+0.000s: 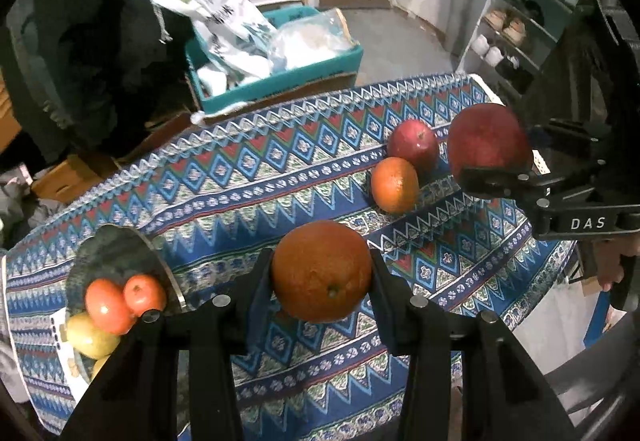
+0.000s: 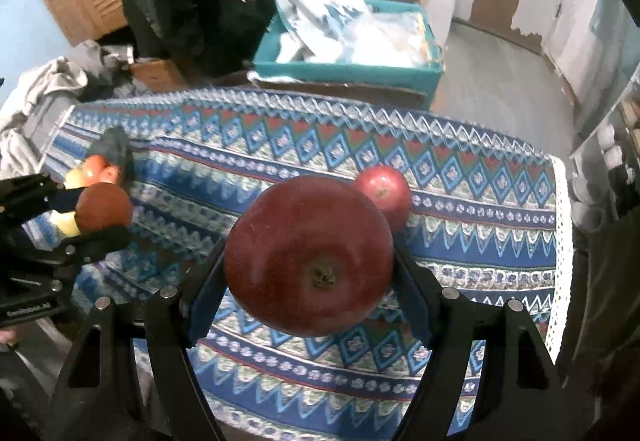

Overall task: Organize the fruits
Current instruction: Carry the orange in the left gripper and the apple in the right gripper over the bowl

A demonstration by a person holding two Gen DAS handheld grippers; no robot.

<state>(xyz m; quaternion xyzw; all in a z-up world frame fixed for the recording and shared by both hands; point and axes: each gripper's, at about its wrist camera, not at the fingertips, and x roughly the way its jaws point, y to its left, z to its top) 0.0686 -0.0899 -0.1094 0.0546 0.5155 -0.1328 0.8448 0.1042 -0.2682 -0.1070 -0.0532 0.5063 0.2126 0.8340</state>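
Note:
My left gripper (image 1: 322, 273) is shut on a large orange (image 1: 322, 271) and holds it above the patterned tablecloth (image 1: 248, 177). My right gripper (image 2: 310, 261) is shut on a big red apple (image 2: 308, 255), also held above the cloth; it shows in the left wrist view (image 1: 486, 141) too. A second orange (image 1: 395, 184) and a smaller red apple (image 1: 414, 145) lie on the cloth at the right. A dark plate (image 1: 116, 253) at the left holds two red-orange fruits (image 1: 108, 305) and yellow-green fruit (image 1: 90, 337). In the right wrist view the left gripper holds its orange (image 2: 104, 207) at the far left.
A teal box (image 1: 280, 81) with plastic bags stands on the floor behind the table. A shoe rack (image 1: 520, 29) is at the back right. Clothes are piled at the left (image 2: 44, 93). The table's far edge runs along the cloth's fringe.

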